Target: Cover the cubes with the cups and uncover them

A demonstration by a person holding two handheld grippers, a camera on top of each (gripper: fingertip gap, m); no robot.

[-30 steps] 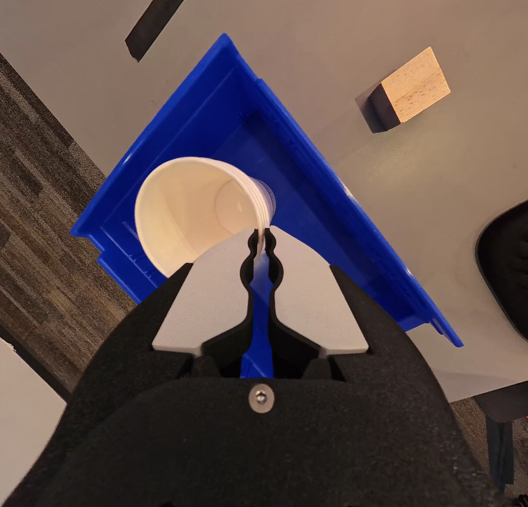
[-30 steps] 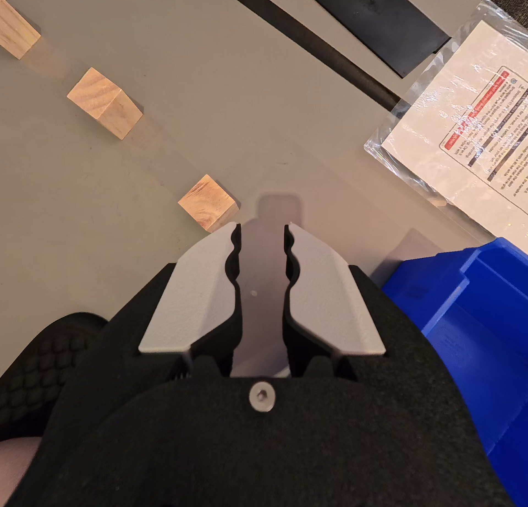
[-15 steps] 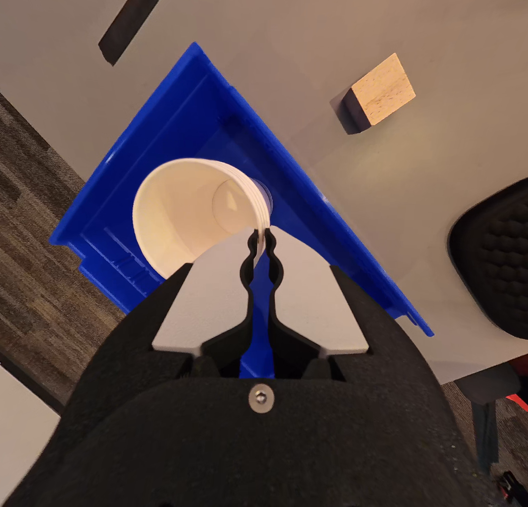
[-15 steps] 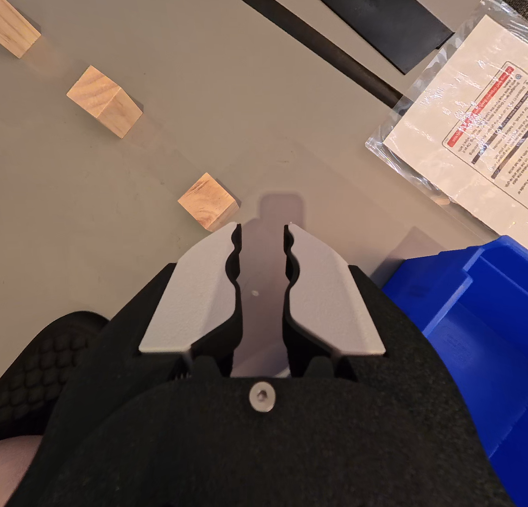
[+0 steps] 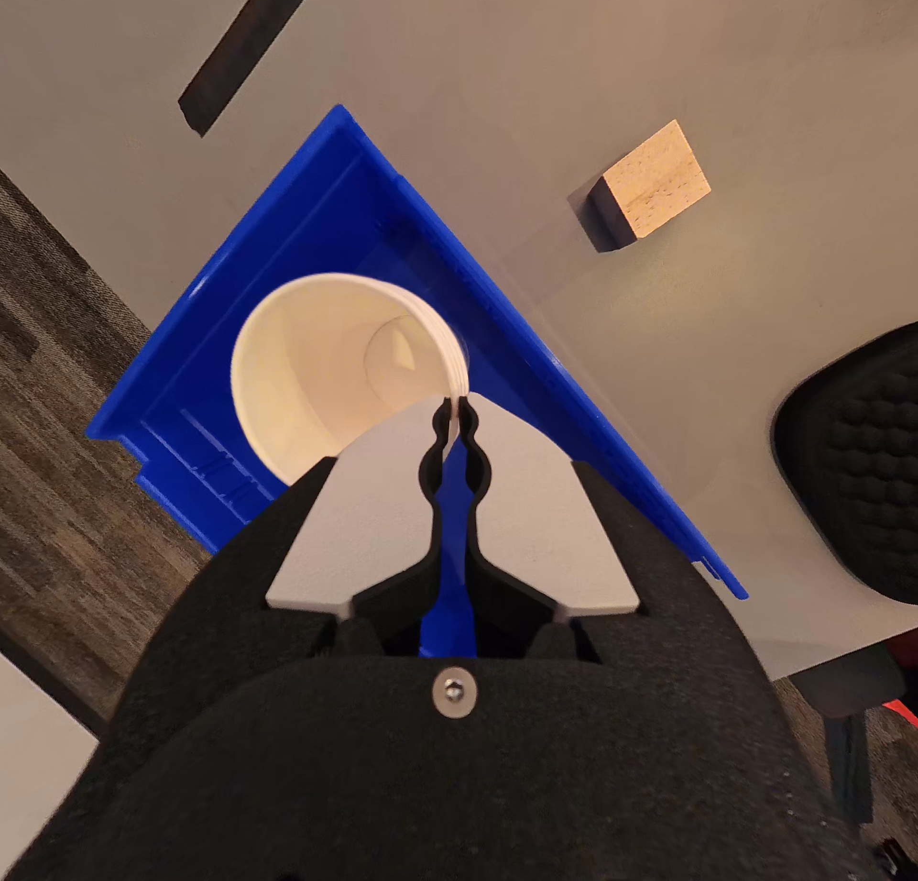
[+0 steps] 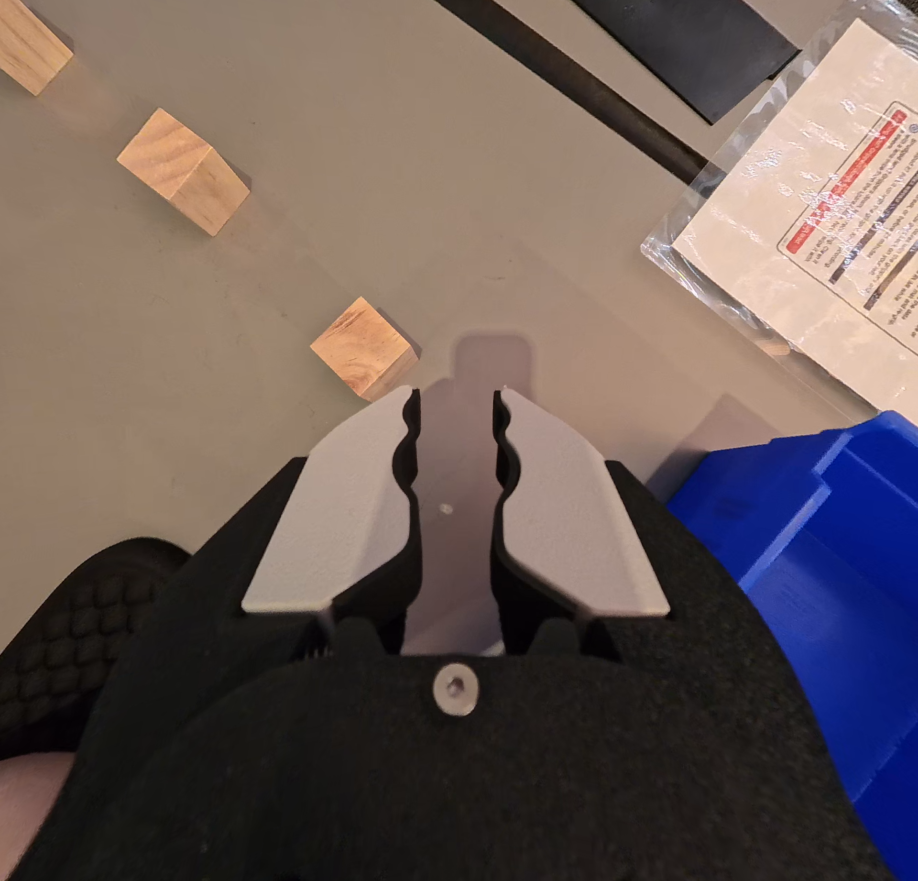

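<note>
The left hand-held gripper [image 5: 456,400] pinches the rim of a stack of nested white paper cups [image 5: 343,365], held tilted above the blue plastic bin [image 5: 318,196], mouth toward the camera; how many cups nest there is hard to make out; one pale wooden cube [image 5: 650,184] rests on the grey bench [image 5: 546,62], well apart from the bin. The right hand-held gripper [image 6: 456,400] hangs with a narrow gap between its jaws, holding nothing; the nearest wooden cube [image 6: 365,353] sits just beside its left fingertip; a second cube [image 6: 181,171] lies farther off; a third cube [image 6: 27,52] is cut off by the frame edge; a plastic-sleeved printed sheet [image 6: 804,211] lies beyond the bin's corner.
</note>
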